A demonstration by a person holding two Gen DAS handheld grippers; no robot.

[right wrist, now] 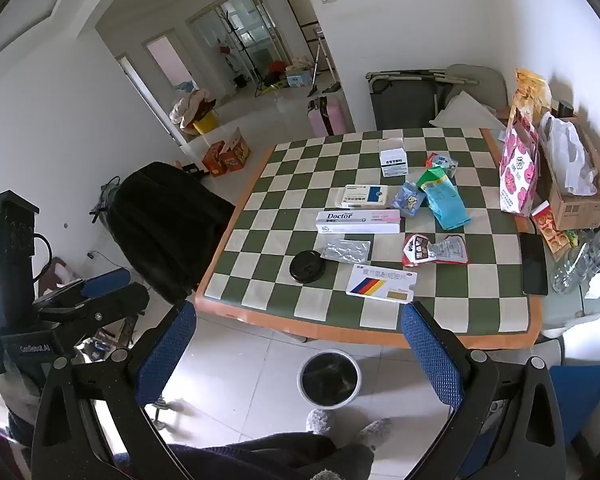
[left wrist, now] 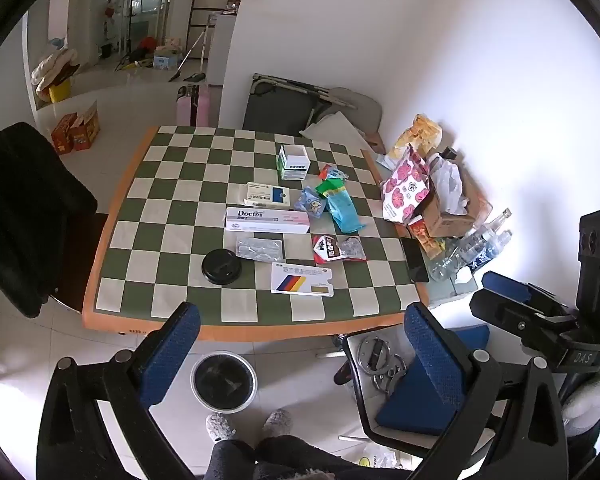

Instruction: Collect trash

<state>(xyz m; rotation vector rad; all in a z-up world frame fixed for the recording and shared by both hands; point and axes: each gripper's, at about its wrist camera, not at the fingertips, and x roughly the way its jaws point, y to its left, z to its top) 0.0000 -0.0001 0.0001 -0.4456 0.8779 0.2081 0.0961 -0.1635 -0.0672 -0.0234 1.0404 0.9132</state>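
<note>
Green-checked table (left wrist: 172, 216) strewn with empty packets (left wrist: 342, 208), both tongs (left wrist: 300, 344) (right wrist: 296, 344) wide open and empty above the floor bin (left wrist: 224, 380)

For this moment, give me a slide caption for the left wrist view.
Open left gripper above checkered table strewn with packaging; bin below.

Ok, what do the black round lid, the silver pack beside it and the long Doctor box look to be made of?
Black round lid: likely moulded plastic, matte with a soft sheen on its raised rim. Silver pack: looks like foil blister sheet, shiny and dimpled. Doctor box: seems thin printed cardboard, with crisp folded edges.
</note>
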